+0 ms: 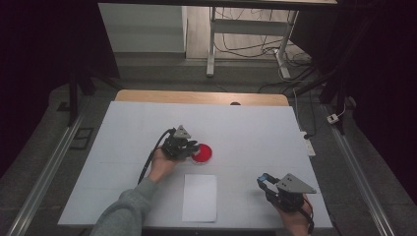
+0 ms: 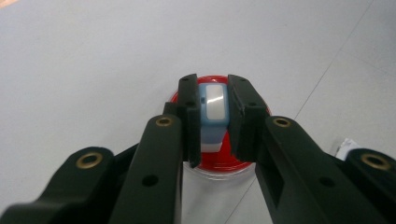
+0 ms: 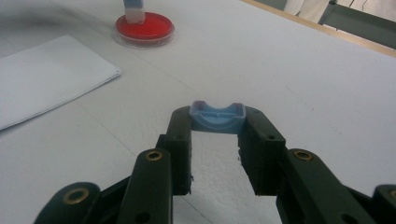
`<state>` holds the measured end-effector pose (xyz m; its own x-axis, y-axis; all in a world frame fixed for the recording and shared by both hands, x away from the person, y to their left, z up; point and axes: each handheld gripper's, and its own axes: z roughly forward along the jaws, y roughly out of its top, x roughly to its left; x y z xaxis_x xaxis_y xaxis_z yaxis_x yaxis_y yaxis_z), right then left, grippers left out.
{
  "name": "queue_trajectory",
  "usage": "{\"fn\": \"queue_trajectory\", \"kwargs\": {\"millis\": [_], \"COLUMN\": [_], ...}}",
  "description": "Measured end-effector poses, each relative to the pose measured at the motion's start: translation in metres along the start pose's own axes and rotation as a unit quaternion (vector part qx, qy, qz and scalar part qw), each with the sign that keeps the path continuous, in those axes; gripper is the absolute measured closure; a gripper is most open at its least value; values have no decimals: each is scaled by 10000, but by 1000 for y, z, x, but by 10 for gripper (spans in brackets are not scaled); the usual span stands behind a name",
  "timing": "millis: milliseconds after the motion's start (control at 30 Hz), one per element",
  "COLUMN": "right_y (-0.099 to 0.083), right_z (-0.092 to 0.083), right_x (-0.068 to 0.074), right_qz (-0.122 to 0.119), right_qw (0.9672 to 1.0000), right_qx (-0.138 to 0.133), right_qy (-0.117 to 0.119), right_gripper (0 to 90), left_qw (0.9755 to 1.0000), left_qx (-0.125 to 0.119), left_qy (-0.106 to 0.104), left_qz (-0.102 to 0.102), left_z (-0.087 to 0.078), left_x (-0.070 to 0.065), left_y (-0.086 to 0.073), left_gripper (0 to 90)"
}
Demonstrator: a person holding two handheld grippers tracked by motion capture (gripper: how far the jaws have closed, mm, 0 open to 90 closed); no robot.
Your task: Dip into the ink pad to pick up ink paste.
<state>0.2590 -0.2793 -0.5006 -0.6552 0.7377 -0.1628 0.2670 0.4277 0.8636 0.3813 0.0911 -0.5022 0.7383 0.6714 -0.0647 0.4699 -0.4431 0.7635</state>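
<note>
A round red ink pad in a clear dish (image 1: pixel 203 154) sits mid-table. My left gripper (image 1: pixel 193 149) is shut on a light blue stamp (image 2: pixel 213 109) and holds it upright, its lower end on or just above the red pad (image 2: pixel 219 162); contact cannot be told. In the right gripper view the stamp (image 3: pixel 133 11) stands at the far rim of the dish (image 3: pixel 150 29). My right gripper (image 1: pixel 266 181), near the table's front right, is shut on a small blue cap (image 3: pixel 218 117) pinched between its tips, just above the table.
A white sheet of paper (image 1: pixel 199 197) lies near the front edge between the two hands, also seen in the right gripper view (image 3: pixel 46 79). The white table top (image 1: pixel 255 128) has a wooden strip along its far edge. A desk frame and cables stand beyond it.
</note>
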Motion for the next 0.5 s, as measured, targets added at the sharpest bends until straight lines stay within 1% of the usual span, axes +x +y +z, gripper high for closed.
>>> {"fn": "queue_trajectory", "kwargs": {"millis": [167,267,333,500], "right_y": [0,0,0,0], "right_z": [0,1,1,0], "right_x": [1,1,1,0], "right_qz": [24,29,29,13], "right_qw": [10000,10000,10000,10000], "right_qx": [-19,-22,-20,0], "right_qy": [22,37,37,1], "right_gripper": [649,649,649,649], "left_qw": [10000,10000,10000,10000], "left_qx": [-11,-6,2,-13], "left_qy": [-27,-1,5,-14], "left_qz": [-31,0,14,-26], "left_z": [0,0,0,-1], "left_x": [1,0,0,1], "left_y": [-1,-1,-1,-1], "left_gripper": [764,763,763,763]}}
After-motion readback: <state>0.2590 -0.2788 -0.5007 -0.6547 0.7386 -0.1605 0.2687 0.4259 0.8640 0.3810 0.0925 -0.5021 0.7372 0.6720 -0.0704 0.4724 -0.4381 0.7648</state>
